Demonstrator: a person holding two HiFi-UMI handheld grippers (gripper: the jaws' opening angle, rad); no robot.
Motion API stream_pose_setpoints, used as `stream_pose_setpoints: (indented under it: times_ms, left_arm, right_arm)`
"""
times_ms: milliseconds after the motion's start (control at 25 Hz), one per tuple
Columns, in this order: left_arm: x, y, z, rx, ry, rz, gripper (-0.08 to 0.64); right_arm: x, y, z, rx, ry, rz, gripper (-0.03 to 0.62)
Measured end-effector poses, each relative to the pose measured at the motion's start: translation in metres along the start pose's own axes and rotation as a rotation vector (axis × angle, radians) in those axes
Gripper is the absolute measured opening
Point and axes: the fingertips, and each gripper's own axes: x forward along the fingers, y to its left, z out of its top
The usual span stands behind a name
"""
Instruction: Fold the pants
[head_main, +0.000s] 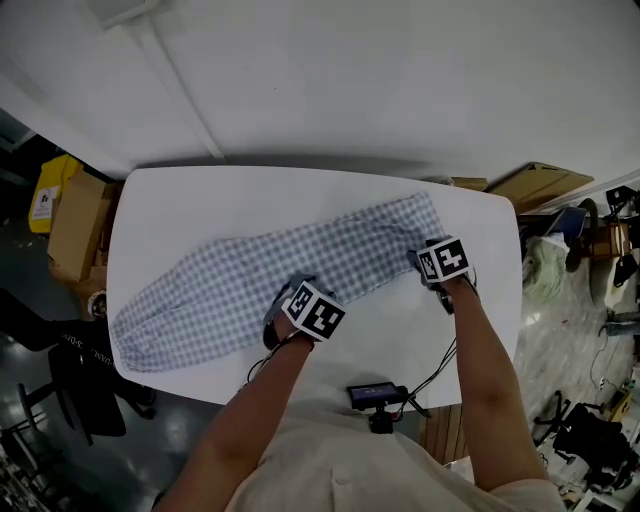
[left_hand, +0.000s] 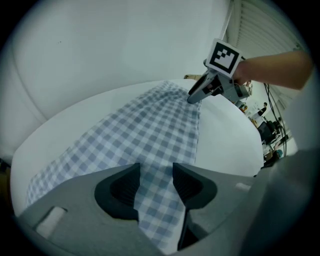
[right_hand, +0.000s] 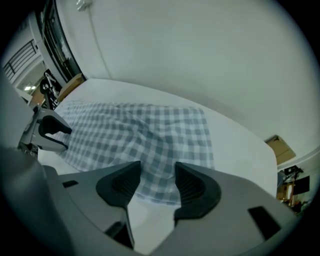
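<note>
Blue-and-white checked pants (head_main: 270, 275) lie flat and slantwise across the white table (head_main: 200, 210), from near left to far right. My left gripper (head_main: 281, 318) points steeply down over the pants' near edge at their middle. In the left gripper view its jaws (left_hand: 156, 186) stand open, with checked cloth (left_hand: 145, 135) showing through the gap below. My right gripper (head_main: 421, 263) is over the pants' right end, at the near corner. Its jaws (right_hand: 157, 184) are open above the cloth's edge (right_hand: 150, 145), and nothing is gripped.
Cardboard boxes (head_main: 75, 225) and a black chair (head_main: 85, 385) stand left of the table. A small black device (head_main: 376, 395) with cables sits at the table's near edge. More boxes (head_main: 540, 185) and clutter stand at the right. A white wall (head_main: 380, 70) rises behind the table.
</note>
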Motion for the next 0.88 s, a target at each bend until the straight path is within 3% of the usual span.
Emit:
stream_pose_setpoints:
  times_ms: [120, 440, 880]
  left_arm:
    - [0.002, 0.000, 0.000, 0.032, 0.013, 0.021, 0.199]
    - [0.004, -0.009, 0.000, 0.071, 0.012, 0.009, 0.199]
    - [0.015, -0.086, 0.009, 0.280, 0.026, -0.107, 0.202]
  right_arm:
    - [0.004, 0.002, 0.002, -0.019, 0.022, 0.007, 0.225]
    - [0.000, -0.012, -0.020, 0.064, 0.060, 0.011, 0.227]
    - [-0.038, -0.045, -0.129, 0.246, 0.108, -0.036, 0.233]
